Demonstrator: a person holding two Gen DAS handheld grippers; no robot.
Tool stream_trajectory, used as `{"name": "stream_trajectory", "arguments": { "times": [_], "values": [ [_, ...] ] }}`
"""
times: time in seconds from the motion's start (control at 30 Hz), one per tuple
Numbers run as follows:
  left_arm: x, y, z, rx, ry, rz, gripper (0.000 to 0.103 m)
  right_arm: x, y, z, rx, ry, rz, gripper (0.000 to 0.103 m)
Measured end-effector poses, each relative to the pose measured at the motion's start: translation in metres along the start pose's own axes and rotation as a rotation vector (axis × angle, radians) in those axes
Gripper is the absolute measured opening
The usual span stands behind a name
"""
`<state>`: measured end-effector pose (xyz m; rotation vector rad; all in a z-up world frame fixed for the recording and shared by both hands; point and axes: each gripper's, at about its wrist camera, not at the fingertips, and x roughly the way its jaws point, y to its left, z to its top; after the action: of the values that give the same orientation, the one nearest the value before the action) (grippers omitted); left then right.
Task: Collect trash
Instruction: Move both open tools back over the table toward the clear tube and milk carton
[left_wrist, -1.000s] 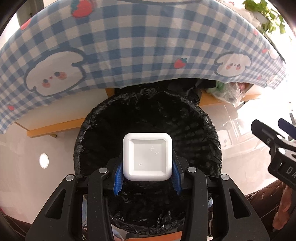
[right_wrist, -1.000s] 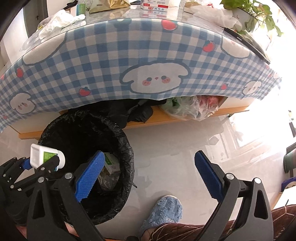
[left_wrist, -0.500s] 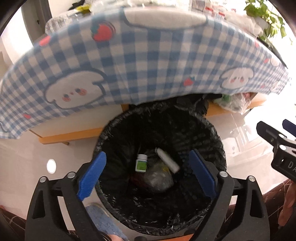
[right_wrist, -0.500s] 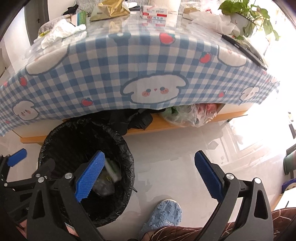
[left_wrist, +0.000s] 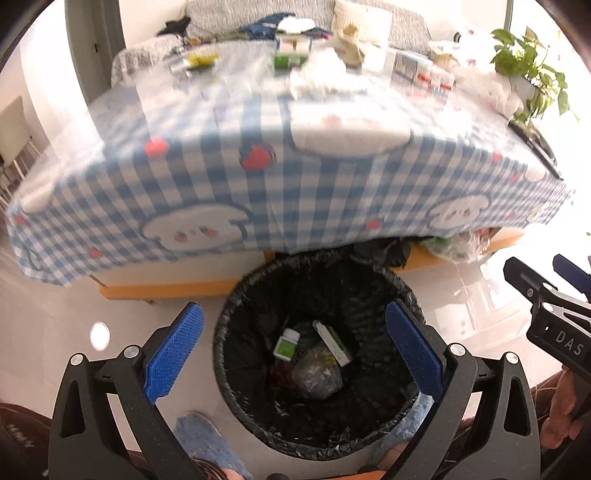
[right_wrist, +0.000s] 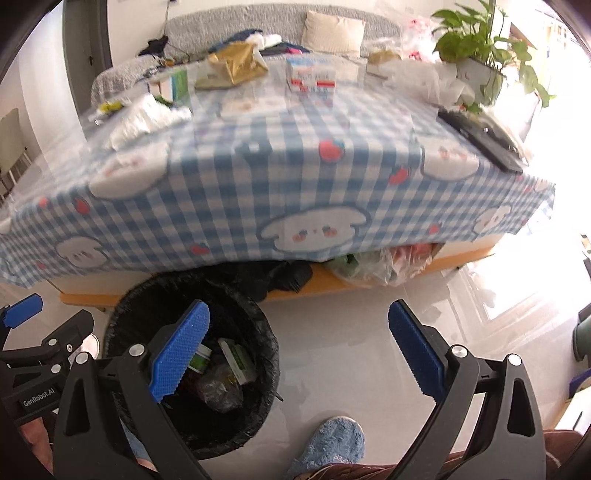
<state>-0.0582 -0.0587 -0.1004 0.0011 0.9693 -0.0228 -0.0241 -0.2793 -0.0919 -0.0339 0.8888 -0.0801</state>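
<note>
Now I am seeing the white box (left_wrist: 332, 343) lying in the trash bin (left_wrist: 373, 291), its long axis slanting from upper left to lower right in the left view, beside a small green-labelled bottle (left_wrist: 286, 344) and a crumpled clear bag (left_wrist: 317, 374). The bin's black liner is crinkled and glossy. My left gripper (left_wrist: 293, 349) is hanging wide and empty above it, its jaws having just been opening; a second ago they clamped that box. My right gripper (right_wrist: 299, 349) is gaping empty too.
</note>
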Motion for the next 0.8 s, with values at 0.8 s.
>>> {"name": "stream_trajectory", "arguments": {
  "times": [0.8],
  "values": [
    [-0.055, 0.026, 0.055, -0.031, -0.055, -0.012, 0.097, -0.071, -0.01, 0.066, -0.015, -0.194, 0.01, 0.094]
  ]
}}
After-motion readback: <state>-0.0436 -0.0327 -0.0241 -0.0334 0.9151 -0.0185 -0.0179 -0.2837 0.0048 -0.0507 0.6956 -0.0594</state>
